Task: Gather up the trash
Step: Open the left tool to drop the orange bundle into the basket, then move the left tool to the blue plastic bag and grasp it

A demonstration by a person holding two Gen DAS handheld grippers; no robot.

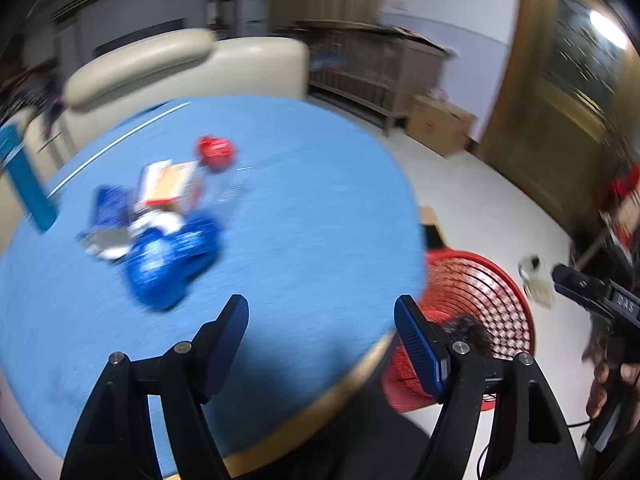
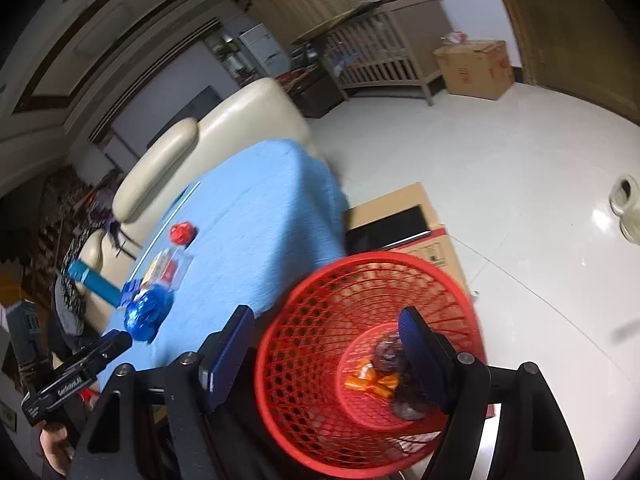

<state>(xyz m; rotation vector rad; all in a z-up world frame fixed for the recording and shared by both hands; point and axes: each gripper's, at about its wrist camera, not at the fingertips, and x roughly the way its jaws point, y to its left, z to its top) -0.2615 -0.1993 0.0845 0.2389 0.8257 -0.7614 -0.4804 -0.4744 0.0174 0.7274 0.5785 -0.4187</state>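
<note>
On the blue-covered table (image 1: 304, 208), toward its left side, lies a blurred heap of trash: a crumpled blue wrapper (image 1: 168, 264), a white and orange carton (image 1: 166, 184) and, just beyond them, a red crumpled wrapper (image 1: 215, 153). A blue cylinder (image 1: 24, 178) stands at the table's far left edge. The left gripper (image 1: 320, 340) hangs over the table's near edge, its jaws well apart with nothing between them. To the right, on the white floor beside the table, stands the red mesh wastebasket (image 2: 316, 320), with orange wrappers (image 2: 370, 384) and a dark crumpled piece in its bottom. The right gripper (image 2: 326, 354) hovers above the basket, jaws spread and empty.
</note>
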